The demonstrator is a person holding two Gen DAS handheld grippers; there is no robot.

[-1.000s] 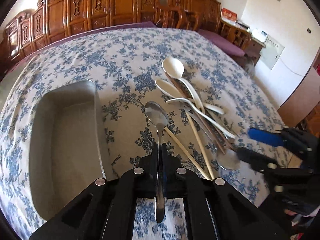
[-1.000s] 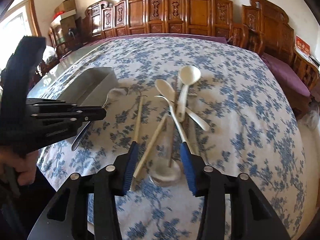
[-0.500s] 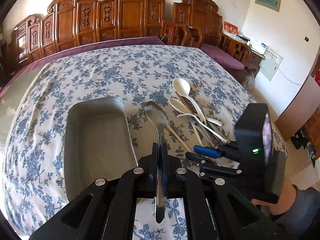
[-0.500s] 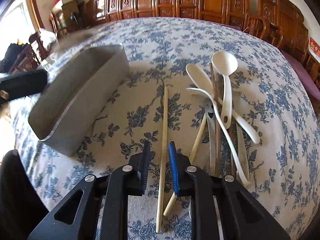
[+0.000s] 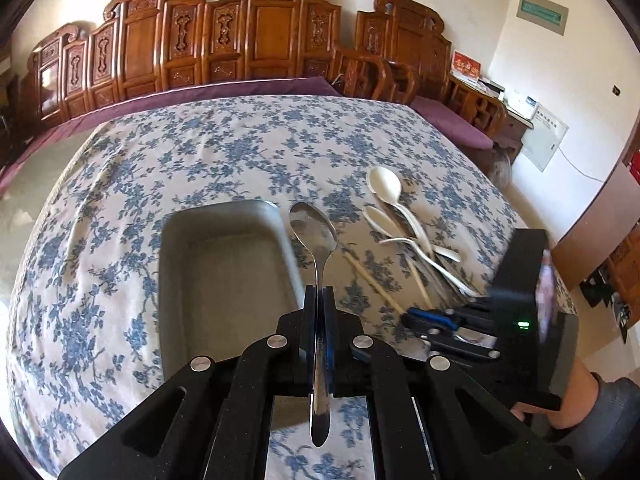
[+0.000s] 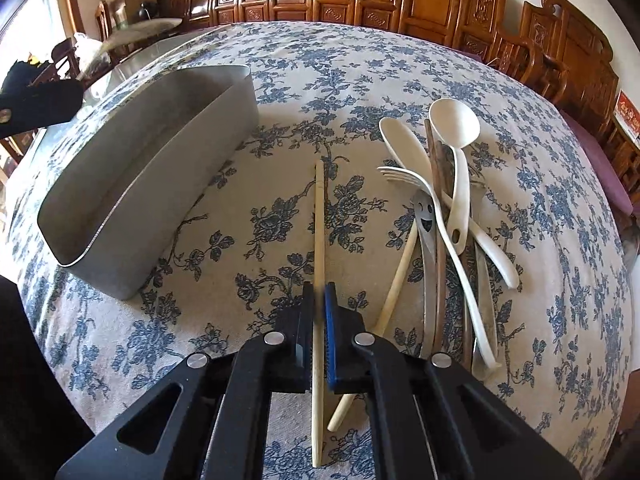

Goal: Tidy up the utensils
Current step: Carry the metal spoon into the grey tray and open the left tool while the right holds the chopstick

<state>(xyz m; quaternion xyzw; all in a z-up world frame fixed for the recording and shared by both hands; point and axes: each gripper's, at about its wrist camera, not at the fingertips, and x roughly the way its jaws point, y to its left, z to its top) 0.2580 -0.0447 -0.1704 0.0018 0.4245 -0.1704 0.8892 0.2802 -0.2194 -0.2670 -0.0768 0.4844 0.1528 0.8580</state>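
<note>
My left gripper (image 5: pixel 319 292) is shut on a metal spoon (image 5: pixel 314 232), held above the cloth with its bowl just right of the grey bin (image 5: pixel 224 272). My right gripper (image 6: pixel 319 290) is shut on a pale wooden chopstick (image 6: pixel 319 208) that lies along the tablecloth. It also shows low at the right in the left wrist view (image 5: pixel 430 316). The bin (image 6: pixel 132 184) stands left of the chopstick. A pile of white spoons (image 6: pixel 454 128), a white fork (image 6: pixel 408 178), a second chopstick (image 6: pixel 394 276) and a metal smiley-face utensil (image 6: pixel 426 216) lies to the right.
The round table carries a blue floral cloth (image 5: pixel 240 152). Carved wooden chairs (image 5: pixel 256 40) ring its far side. The table edge drops off close below the right gripper. A hand and sleeve (image 5: pixel 592 400) hold the right gripper.
My right gripper has closed from wide open onto the chopstick. My left gripper has risen and drawn back with the spoon, its bowl now beside the bin.
</note>
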